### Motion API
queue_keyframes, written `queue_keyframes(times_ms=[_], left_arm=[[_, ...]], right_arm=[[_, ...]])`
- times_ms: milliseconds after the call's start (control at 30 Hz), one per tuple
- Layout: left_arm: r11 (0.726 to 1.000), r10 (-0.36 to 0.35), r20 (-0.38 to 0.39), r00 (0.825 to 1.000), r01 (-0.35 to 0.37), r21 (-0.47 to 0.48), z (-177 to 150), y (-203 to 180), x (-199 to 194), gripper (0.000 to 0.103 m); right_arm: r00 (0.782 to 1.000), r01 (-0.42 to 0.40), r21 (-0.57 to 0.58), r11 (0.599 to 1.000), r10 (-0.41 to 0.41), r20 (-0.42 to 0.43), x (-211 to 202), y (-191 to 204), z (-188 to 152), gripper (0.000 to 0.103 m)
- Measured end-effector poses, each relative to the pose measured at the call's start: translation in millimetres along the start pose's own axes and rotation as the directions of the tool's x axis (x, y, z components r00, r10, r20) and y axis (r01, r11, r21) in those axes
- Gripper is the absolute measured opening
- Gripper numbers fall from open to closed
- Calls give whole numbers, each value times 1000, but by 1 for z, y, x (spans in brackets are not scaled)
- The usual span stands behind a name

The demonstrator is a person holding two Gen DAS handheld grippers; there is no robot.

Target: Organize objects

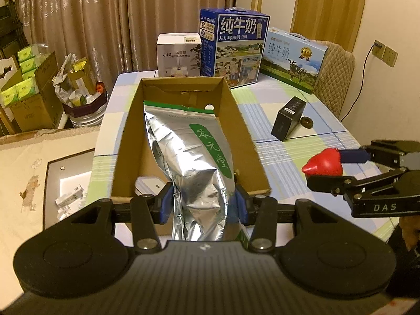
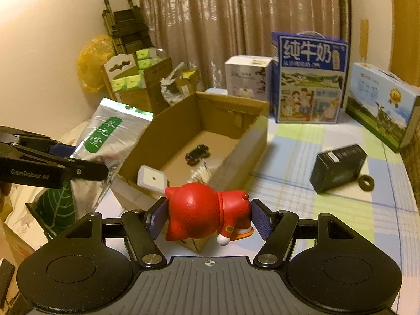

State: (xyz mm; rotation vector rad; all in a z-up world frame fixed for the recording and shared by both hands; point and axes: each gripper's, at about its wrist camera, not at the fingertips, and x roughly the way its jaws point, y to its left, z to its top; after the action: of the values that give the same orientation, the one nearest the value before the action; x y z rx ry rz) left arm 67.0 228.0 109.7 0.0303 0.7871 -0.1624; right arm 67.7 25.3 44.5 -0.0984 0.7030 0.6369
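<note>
My left gripper (image 1: 203,204) is shut on a silver foil bag (image 1: 194,157) with a green label, held above the open cardboard box (image 1: 244,131). From the right wrist view the foil bag (image 2: 110,136) hangs over the box's left wall, in the left gripper (image 2: 78,160). My right gripper (image 2: 207,218) is shut on a red figurine (image 2: 202,212) lying sideways, just before the box's near corner. The red figurine (image 1: 323,161) also shows at the right of the left wrist view, in the right gripper (image 1: 330,168). Inside the cardboard box (image 2: 252,141) lie a white square device (image 2: 152,177), a small dark toy car (image 2: 198,153) and a pale bundle.
On the checked tablecloth (image 1: 288,157) right of the box sit a black box (image 1: 288,118) and a small dark ring (image 1: 306,122). Milk cartons (image 1: 233,47) and a white carton (image 1: 178,55) stand at the far edge. Boxes and a bin crowd the floor at left (image 1: 52,86).
</note>
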Motion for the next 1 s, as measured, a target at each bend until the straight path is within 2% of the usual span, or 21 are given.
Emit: queue_keyframes(times_ms=[333,1000], left_arm=[[999,-6,-13,1000,6,45,15,16,7,42],[992,-38,-36,999,42,117,46,32,34,42]], right_arm=[[1000,-15,-20,1000,15,9,14,7,20,65],[1000,-13,3,1000,13,-22,46,3,32,64]])
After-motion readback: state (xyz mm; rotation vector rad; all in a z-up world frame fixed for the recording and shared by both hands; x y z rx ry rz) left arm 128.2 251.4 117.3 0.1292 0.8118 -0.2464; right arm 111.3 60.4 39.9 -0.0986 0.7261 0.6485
